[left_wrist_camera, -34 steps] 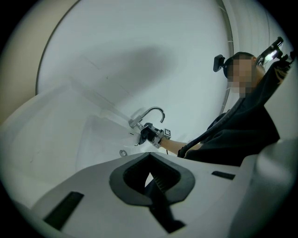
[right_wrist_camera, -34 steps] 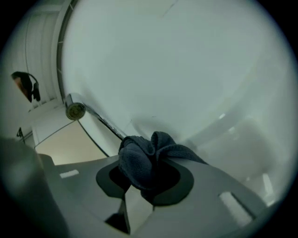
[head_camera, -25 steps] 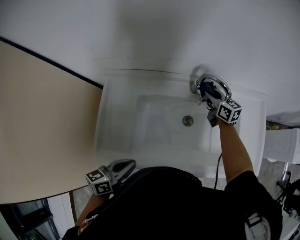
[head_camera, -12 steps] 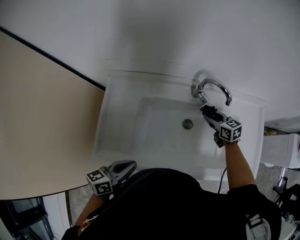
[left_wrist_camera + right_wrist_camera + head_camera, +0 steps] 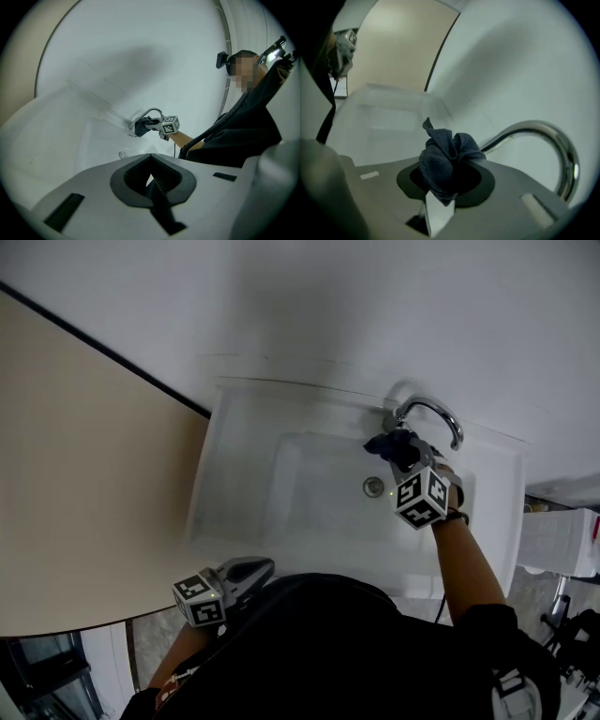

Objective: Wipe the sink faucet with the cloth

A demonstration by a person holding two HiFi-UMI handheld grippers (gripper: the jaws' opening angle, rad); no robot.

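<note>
Right gripper (image 5: 439, 199) jaws are clamping the bunched cloth (image 5: 445, 159) by the faucet (image 5: 536, 129); left gripper (image 5: 152, 183) jaws are sitting fully closed, empty.

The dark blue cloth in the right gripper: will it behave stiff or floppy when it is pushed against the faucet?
Probably floppy: the cloth bunches in soft folds above the right gripper, so it should wrap round the faucet. It seems light, since a loose corner stands up by itself. The faucet looks smooth and shiny, so the cloth may slide easily.
</note>
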